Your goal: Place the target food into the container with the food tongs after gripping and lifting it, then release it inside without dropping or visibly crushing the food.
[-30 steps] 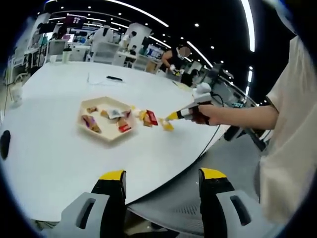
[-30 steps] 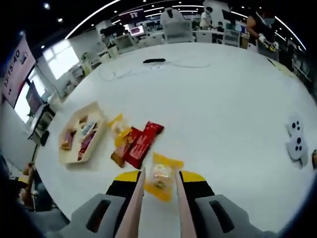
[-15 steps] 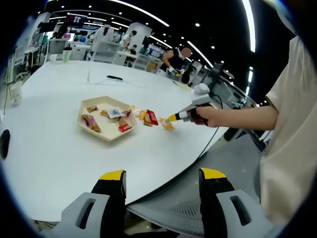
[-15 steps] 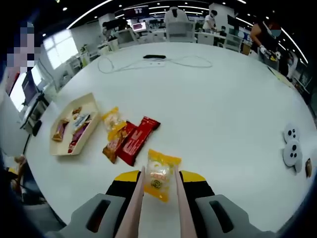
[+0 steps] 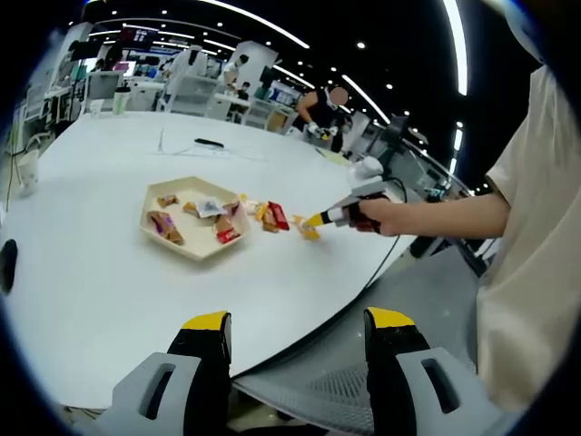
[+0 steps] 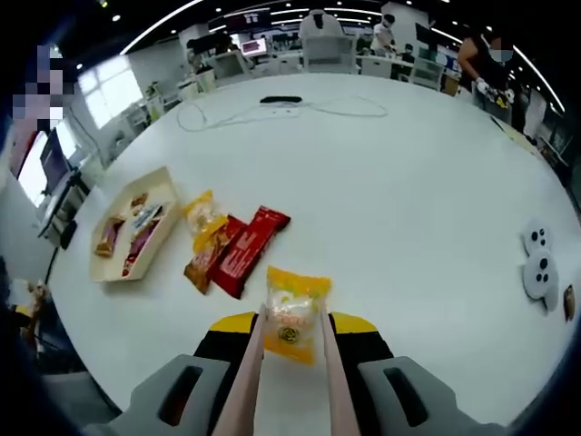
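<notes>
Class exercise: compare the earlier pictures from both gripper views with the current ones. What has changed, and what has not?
Little changed. The right gripper, holding pink food tongs around the yellow snack packet, shifted slightly; the packet stays between the tong tips. The left gripper stays open off the white table's edge. The beige hexagonal tray and the red wrapper beside it lie as before.

Both views are bright and evenly lit by long ceiling light strips (image 5: pixel 458 45) that arc from about 11 to 1 o'clock, and the white table (image 6: pixel 408 182) reflects this as a soft sheen with only faint shadows. Fisheye distortion bends straight lines near the edges. The far room at 12 o'clock is soft, the centre reasonably sharp.
</notes>
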The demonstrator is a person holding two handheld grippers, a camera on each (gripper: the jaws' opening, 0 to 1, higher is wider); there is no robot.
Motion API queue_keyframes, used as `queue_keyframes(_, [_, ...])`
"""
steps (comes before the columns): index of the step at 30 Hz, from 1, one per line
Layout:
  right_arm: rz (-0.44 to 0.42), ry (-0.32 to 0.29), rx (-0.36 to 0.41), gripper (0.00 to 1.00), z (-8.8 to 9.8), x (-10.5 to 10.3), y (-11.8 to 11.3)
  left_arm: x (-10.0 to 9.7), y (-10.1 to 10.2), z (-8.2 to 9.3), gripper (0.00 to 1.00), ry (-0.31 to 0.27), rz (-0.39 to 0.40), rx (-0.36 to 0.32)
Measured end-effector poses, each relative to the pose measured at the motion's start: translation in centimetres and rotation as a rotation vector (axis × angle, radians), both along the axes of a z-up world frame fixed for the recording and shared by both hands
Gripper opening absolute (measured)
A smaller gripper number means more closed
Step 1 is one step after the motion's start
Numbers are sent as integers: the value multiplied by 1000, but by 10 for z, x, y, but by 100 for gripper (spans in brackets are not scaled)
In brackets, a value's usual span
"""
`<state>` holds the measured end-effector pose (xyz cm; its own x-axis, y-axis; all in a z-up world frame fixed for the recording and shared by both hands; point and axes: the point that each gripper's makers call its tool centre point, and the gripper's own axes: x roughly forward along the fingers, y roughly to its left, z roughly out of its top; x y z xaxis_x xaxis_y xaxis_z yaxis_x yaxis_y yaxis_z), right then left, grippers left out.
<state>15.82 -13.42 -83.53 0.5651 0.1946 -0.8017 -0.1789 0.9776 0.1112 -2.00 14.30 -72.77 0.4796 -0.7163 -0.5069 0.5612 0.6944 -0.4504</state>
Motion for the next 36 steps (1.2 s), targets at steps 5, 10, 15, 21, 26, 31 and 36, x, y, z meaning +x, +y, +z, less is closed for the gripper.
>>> queue_keyframes(5, [-7,8,8,29,-3,0,0,1,1,0,59,-1,2,0])
queue_keyframes(10, [-5,12,11,29,-3,0,1,2,2,1,59,-6,2,1])
queue_keyframes(15, [-6,15,12,29,-5,0,2,2,1,2,59,-9,2,0])
queue_keyframes(21, [-1,18,12,29,-6,0,2,0,1,1,58,-6,6,-2])
queue_keyframes(26, [16,21,9,28,-7,0,4,-1,1,0,58,-4,4,-2])
queue_keyframes(31, [29,22,11,27,-7,0,5,0,2,0,58,-5,6,-2])
queue_keyframes(36, [36,18,17,26,-5,-2,6,-1,2,0,58,-6,9,-3])
